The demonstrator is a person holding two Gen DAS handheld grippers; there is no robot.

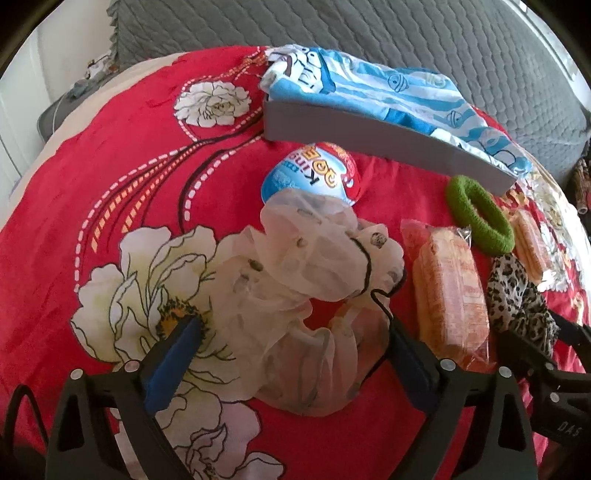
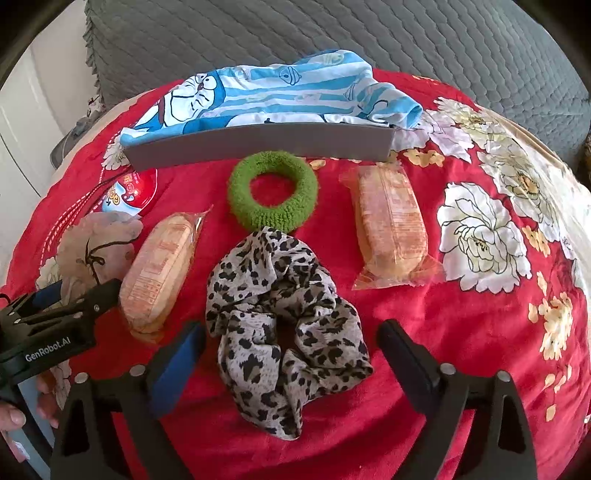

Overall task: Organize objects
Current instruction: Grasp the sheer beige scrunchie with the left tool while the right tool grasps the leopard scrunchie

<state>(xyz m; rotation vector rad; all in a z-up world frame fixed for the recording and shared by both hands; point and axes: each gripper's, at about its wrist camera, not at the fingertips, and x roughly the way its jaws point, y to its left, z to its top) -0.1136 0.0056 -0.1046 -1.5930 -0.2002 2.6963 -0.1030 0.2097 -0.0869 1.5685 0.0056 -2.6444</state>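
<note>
My left gripper [image 1: 291, 332] is open, its jaws on either side of a sheer cream scrunchie [image 1: 314, 273] lying on the red flowered blanket [image 1: 110, 166]. Behind the scrunchie lies a Kinder Joy egg [image 1: 314, 173]. My right gripper [image 2: 291, 332] is open around a leopard-print scrunchie [image 2: 284, 325], which also shows in the left wrist view [image 1: 517, 306]. A green scrunchie [image 2: 273, 192] lies just beyond it. Two wrapped orange snack cakes lie on either side, one at left [image 2: 159, 273] and one at right [image 2: 391, 225]. A grey box [image 2: 258, 142] holds a blue Doraemon cloth [image 2: 269, 96].
A grey quilted cover [image 2: 332, 33] lies behind the box. The left gripper's body [image 2: 55, 325] shows at the left edge of the right wrist view, beside the left snack cake. The blanket curves down to the right with white flowers [image 2: 480, 236].
</note>
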